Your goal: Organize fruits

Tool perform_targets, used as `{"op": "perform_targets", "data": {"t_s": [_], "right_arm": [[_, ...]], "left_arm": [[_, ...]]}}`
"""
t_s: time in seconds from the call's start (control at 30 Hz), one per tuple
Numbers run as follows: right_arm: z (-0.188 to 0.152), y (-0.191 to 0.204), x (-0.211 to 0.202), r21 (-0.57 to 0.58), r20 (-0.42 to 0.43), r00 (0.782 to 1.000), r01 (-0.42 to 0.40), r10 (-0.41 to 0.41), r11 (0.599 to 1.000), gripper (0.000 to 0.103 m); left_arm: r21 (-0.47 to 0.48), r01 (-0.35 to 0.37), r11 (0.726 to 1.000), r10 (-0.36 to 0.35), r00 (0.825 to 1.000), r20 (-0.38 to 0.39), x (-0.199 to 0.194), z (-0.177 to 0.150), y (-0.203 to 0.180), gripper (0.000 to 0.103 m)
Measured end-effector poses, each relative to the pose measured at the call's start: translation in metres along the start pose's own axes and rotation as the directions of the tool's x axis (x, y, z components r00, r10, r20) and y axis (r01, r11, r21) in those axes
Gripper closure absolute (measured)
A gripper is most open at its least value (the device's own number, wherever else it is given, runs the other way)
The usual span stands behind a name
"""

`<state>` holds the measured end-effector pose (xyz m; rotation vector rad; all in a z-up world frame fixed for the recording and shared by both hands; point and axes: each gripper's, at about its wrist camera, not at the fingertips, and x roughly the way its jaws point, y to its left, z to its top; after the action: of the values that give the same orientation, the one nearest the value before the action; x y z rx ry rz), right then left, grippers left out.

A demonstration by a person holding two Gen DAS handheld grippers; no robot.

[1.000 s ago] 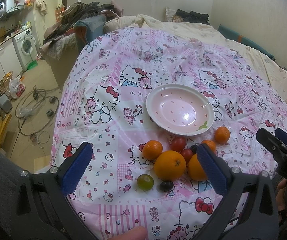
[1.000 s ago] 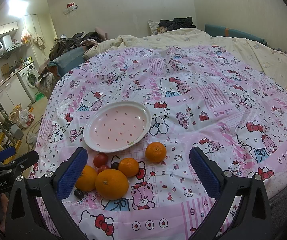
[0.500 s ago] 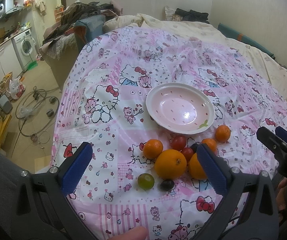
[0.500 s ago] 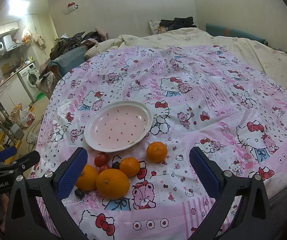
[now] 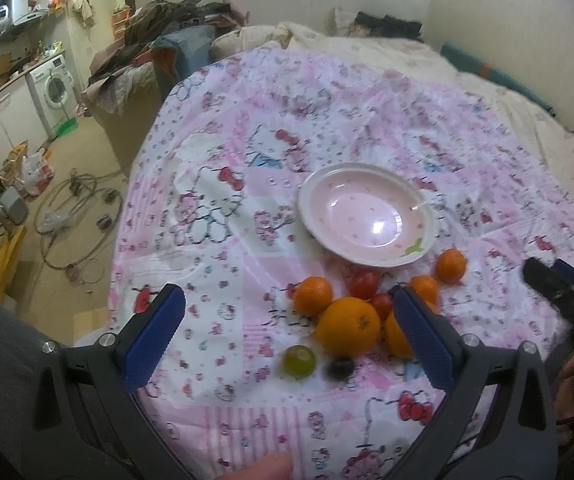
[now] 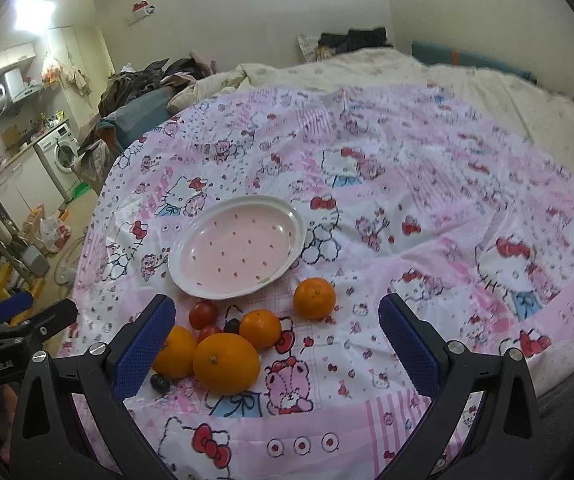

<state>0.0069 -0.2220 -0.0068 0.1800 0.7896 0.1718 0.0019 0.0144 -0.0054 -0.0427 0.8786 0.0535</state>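
— So, what is biggest here?
— The pink cartoon-print cloth [image 6: 407,184] spread over the bed. On it sits a round pink plate with a white rim [image 6: 237,247], nothing in it.
— And the grippers?
— The left gripper [image 5: 287,334] and the right gripper [image 6: 277,338] both hang above the near edge, blue-padded jaws spread wide, nothing between them.
— Where is the fruit?
— Clustered on the cloth just in front of the plate. The large round orange [image 6: 226,363] lies nearest the right camera, a second orange [image 6: 175,351] touching it on the left. Two smaller mandarins [image 6: 260,329] [image 6: 314,297] sit to the right, a third [image 5: 313,295] farther left.
— Smaller still?
— Two red cherry tomatoes [image 6: 203,314] by the plate's rim, a green grape [image 5: 298,361], and a dark grape [image 5: 339,368] beside it.
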Motion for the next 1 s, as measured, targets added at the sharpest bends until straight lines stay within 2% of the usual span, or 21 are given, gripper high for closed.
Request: {"op": "perform_targets", "data": {"t_s": [0.1,0.17,0.2,0.27,0.3,0.37,0.4,0.5,0.57,0.7,0.73,0.8,1.0], "right_arm": [[0.010,-0.018,0.012,0.098,-0.110,0.991,-0.066,0.077,0.993,0.000],[0.015,-0.030,0.029,0.164,-0.211,0.969,-0.097,0.131,0.982,0.000],[0.015,-0.034,0.041,0.194,-0.276,0.948,-0.107,0.159,0.975,0.000],[0.011,-0.038,0.069,0.259,-0.410,0.884,-0.125,0.226,0.958,0.000],[0.007,-0.036,0.080,0.288,-0.455,0.849,-0.144,0.267,0.947,0.004],[-0.004,-0.032,0.099,0.341,-0.510,0.794,-0.166,0.330,0.925,0.009],[-0.010,-0.027,0.109,0.350,-0.534,0.773,-0.168,0.344,0.921,0.013],[-0.023,-0.014,0.129,0.346,-0.581,0.732,-0.172,0.354,0.922,0.021],[-0.030,-0.009,0.139,0.350,-0.598,0.719,-0.162,0.354,0.922,0.025],[-0.035,-0.002,0.150,0.322,-0.627,0.711,-0.137,0.319,0.937,0.026],[-0.035,-0.001,0.153,0.310,-0.631,0.711,-0.136,0.311,0.941,0.027],[-0.034,0.002,0.155,0.292,-0.629,0.716,-0.143,0.303,0.946,0.034],[-0.032,0.007,0.152,0.237,-0.627,0.722,-0.181,0.293,0.955,0.040]], "left_arm": [[-0.043,-0.031,0.999,0.029,0.998,-0.050,0.008,0.005,0.013,0.000],[-0.076,-0.055,0.996,0.048,0.995,-0.082,0.014,0.004,0.022,0.000],[-0.086,-0.056,0.995,0.048,0.994,-0.096,0.018,0.003,0.025,0.000],[-0.106,-0.054,0.993,0.040,0.991,-0.128,0.024,0.001,0.029,0.000],[-0.111,-0.052,0.992,0.036,0.990,-0.137,0.026,0.000,0.030,0.000],[-0.120,-0.052,0.991,0.034,0.988,-0.153,0.029,-0.002,0.031,0.000],[-0.122,-0.053,0.991,0.033,0.987,-0.158,0.030,-0.002,0.032,0.000],[-0.127,-0.058,0.990,0.034,0.983,-0.179,0.034,-0.003,0.033,0.000],[-0.130,-0.062,0.990,0.036,0.980,-0.195,0.038,-0.003,0.034,0.000],[-0.139,-0.070,0.988,0.036,0.972,-0.231,0.045,-0.004,0.035,0.000],[-0.141,-0.070,0.988,0.035,0.971,-0.236,0.046,-0.005,0.035,0.000],[-0.139,-0.071,0.988,0.036,0.969,-0.245,0.048,-0.005,0.035,0.000],[-0.131,-0.079,0.988,0.043,0.965,-0.259,0.051,-0.006,0.034,0.000]]}}
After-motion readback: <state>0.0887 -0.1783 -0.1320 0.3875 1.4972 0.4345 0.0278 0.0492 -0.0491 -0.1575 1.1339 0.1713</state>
